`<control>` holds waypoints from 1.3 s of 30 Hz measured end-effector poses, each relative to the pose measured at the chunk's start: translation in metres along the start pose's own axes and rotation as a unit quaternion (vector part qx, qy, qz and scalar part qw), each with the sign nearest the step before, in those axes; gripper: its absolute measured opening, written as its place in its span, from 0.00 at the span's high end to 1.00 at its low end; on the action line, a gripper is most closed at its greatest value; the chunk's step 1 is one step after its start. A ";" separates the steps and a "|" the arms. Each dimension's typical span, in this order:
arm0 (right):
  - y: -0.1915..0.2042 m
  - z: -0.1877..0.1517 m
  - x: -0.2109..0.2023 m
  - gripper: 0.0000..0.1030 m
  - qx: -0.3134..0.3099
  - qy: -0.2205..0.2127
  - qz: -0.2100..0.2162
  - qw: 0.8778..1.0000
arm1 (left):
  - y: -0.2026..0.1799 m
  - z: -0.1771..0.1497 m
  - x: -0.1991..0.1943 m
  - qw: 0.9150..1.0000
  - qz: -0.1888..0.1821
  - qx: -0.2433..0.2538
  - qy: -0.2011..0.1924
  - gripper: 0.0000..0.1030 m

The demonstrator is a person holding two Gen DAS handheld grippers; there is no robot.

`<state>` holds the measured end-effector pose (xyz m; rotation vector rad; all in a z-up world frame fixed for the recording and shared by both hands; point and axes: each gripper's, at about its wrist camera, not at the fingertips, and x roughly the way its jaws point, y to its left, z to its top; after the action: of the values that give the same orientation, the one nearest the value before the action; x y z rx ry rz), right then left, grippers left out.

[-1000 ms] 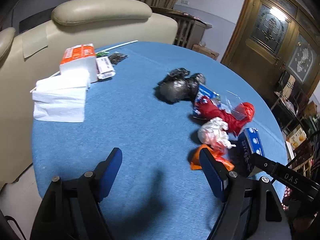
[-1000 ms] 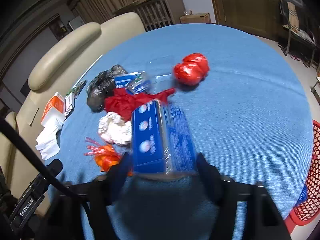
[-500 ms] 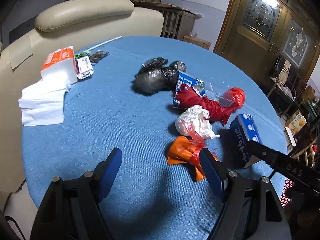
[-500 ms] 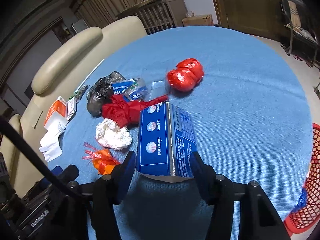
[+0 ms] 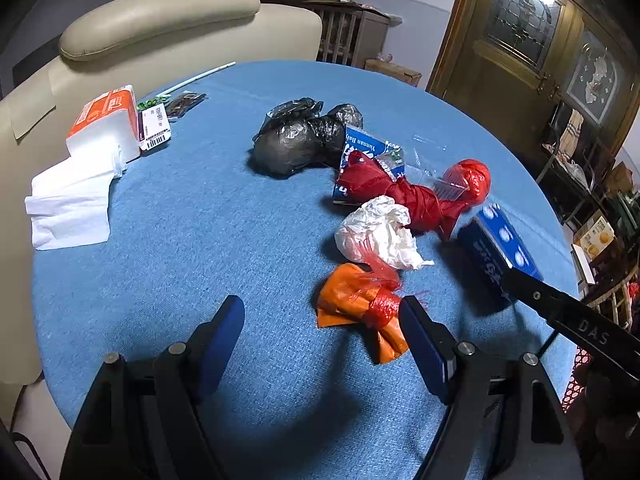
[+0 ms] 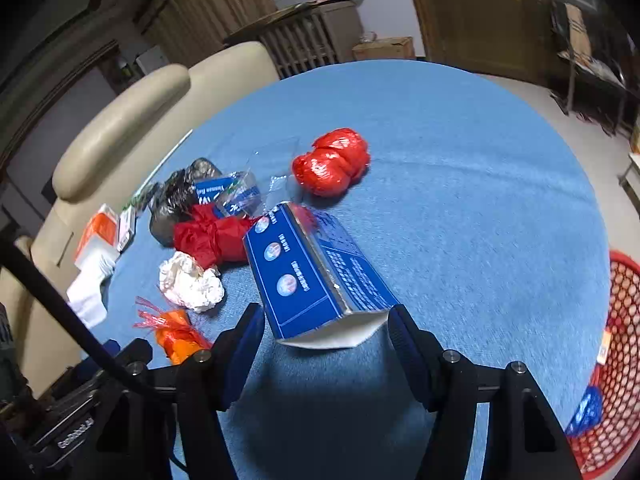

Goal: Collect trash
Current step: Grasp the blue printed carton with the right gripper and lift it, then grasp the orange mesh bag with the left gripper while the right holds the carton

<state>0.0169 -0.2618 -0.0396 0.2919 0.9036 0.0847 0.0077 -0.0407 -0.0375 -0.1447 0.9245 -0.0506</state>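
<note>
Trash lies on a round blue table: a black bag, a red bag, a shiny red ball, a white crumpled wad, an orange bag and a blue box. My left gripper is open, its right finger beside the orange bag. In the right wrist view, my right gripper is open around the near end of the blue box, which rests on the table with gaps on both sides.
A red mesh basket stands below the table's right edge with a blue item inside. A tissue pack, loose tissues and small packets lie at the far left. A beige sofa backs the table.
My right gripper opened and let go of the blue box, which now rests tilted on the table. My left gripper moved closer to the orange bag.
</note>
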 end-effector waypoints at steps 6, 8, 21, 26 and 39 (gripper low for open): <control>0.006 0.003 -0.001 0.43 -0.032 -0.007 -0.006 0.999 | 0.002 0.000 0.000 1.000 0.000 -0.004 0.000 0.23; 0.012 0.003 -0.007 0.40 -0.057 -0.019 -0.022 0.998 | 0.001 -0.001 0.000 1.000 -0.002 -0.003 0.000 0.23; 0.021 0.017 0.012 0.52 -0.133 -0.032 -0.052 0.989 | -0.001 -0.003 0.005 1.000 -0.013 0.000 0.007 0.23; 0.012 0.015 -0.001 0.54 -0.107 -0.036 -0.041 0.993 | -0.019 0.001 0.013 0.999 -0.026 0.017 0.010 0.23; 0.005 0.003 -0.020 0.54 -0.082 -0.036 -0.024 0.996 | -0.019 0.005 0.040 0.997 -0.042 0.049 0.032 0.33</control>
<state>0.0077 -0.2612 -0.0210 0.1189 0.8255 0.1022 0.0366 -0.0635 -0.0636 -0.0914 0.9771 -0.1789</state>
